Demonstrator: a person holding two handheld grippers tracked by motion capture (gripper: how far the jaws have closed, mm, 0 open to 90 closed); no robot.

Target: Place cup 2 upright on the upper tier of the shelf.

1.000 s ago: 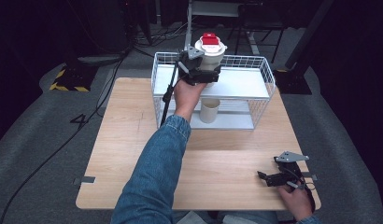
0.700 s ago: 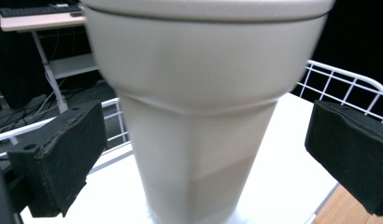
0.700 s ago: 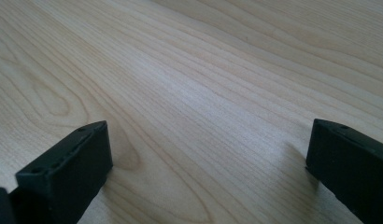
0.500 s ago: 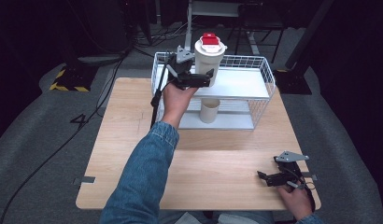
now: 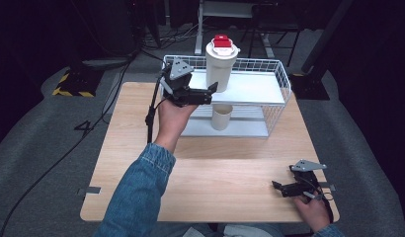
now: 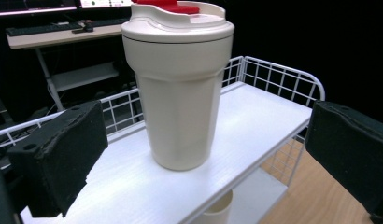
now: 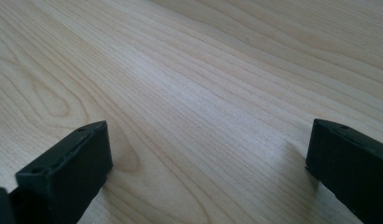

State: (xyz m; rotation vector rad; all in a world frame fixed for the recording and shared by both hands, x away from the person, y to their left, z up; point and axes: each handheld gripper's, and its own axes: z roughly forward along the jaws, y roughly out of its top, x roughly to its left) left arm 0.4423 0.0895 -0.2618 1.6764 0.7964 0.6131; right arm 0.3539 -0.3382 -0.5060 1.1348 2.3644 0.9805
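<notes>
Left gripper now off tumbler

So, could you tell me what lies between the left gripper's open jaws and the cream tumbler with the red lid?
Nothing but bare white shelf, per the left gripper view.

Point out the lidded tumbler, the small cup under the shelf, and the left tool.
lidded tumbler (image 6: 180,107), left gripper view, middle of its cream body.
small cup (image 5: 222,117), high view, its side wall.
left tool (image 5: 213,93), high view, between its open jaw tips.
</notes>
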